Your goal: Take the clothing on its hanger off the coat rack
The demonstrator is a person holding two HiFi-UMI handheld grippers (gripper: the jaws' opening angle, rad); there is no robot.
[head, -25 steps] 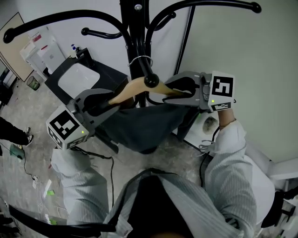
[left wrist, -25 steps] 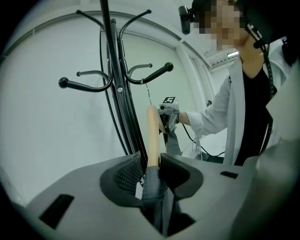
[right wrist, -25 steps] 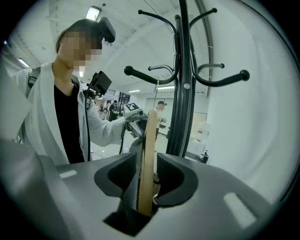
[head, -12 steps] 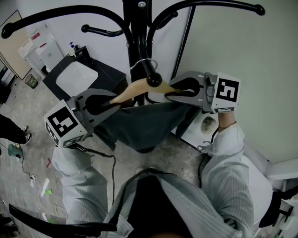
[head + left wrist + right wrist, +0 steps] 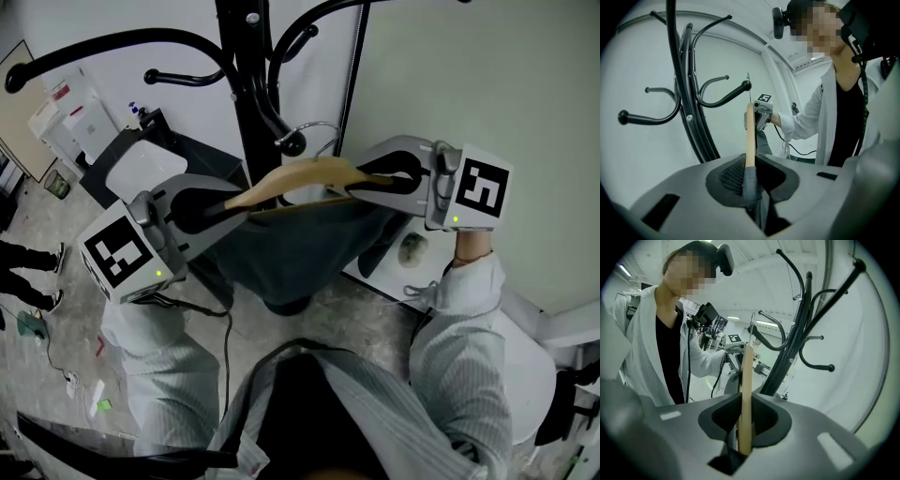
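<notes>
**Both tongs on the hanger, its hook at the tip of a rack arm**

Seen from above my head, I hold 2 tongs up to a black coat rack [image 5: 246,103]. A wooden hanger [image 5: 300,176] runs across between them, with dark clothing [image 5: 300,248] draped below it.

My left tongs [image 5: 225,204] grip the hanger's left end. Their jaws are closing, and their pads already press the wood and a fold of the cloth. My right tongs [image 5: 361,184] are clamped on the bare wood of the right end.

The hanger's wire hook [image 5: 316,127] curves right beside the knobbed tip [image 5: 291,143] of 1 rack arm. I cannot tell whether the hook has cleared that knob or rests on it.

I judge this to be the lifting-off step: the grip is made, and the hanger is at the very end of its arm.

The next move calls for drawing both ends toward me together and keeping the hanger level, so the hook slides past the knob without catching. If one side lags, the hanger could twist and the cloth could slip off the wood.
</notes>
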